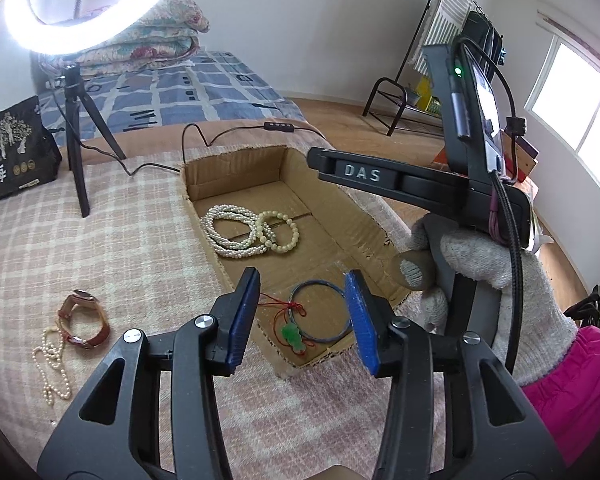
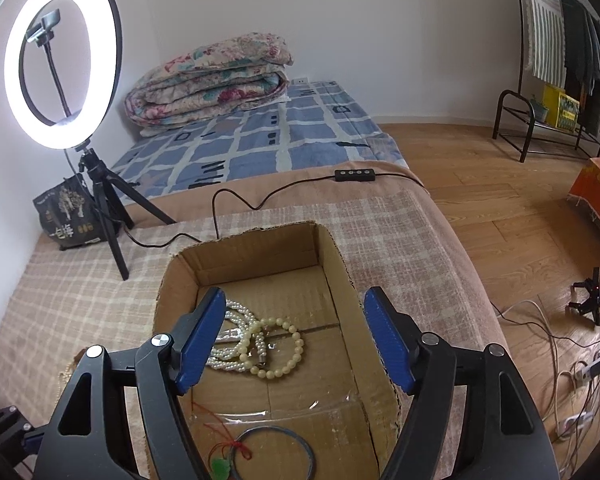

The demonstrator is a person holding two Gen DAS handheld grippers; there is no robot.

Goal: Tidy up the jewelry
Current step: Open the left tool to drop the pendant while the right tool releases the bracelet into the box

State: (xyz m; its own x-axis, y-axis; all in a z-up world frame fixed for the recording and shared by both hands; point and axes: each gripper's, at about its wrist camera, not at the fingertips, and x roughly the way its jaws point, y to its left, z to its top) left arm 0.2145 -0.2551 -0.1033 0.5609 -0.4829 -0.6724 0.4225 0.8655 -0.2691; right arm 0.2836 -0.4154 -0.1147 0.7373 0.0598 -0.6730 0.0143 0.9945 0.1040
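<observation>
An open cardboard box (image 1: 236, 164) lies on the checked blanket. In its far half are a coiled white pearl necklace (image 1: 224, 232) and a cream bead bracelet (image 1: 284, 236). The near half holds a blue bangle (image 1: 315, 282) and a green pendant (image 1: 292, 336) on a red cord. My left gripper (image 1: 304, 274) hangs open above the bangle and pendant, holding nothing. My right gripper (image 2: 295, 292) is open and bare over the pearl necklace (image 2: 232, 336) and bracelet (image 2: 292, 344). A brown-strapped watch (image 1: 84, 320) and a thin pearl strand (image 1: 54, 364) lie on the blanket left of the box.
A lit ring light (image 2: 60, 60) on a black tripod (image 2: 108, 216) stands behind and left of the box, beside a black bag (image 2: 70, 216). Its cable and controller (image 2: 352, 174) run behind the box. A gloved hand (image 1: 500, 264) holds the right tool. Cables (image 2: 572, 380) lie on the floor at right.
</observation>
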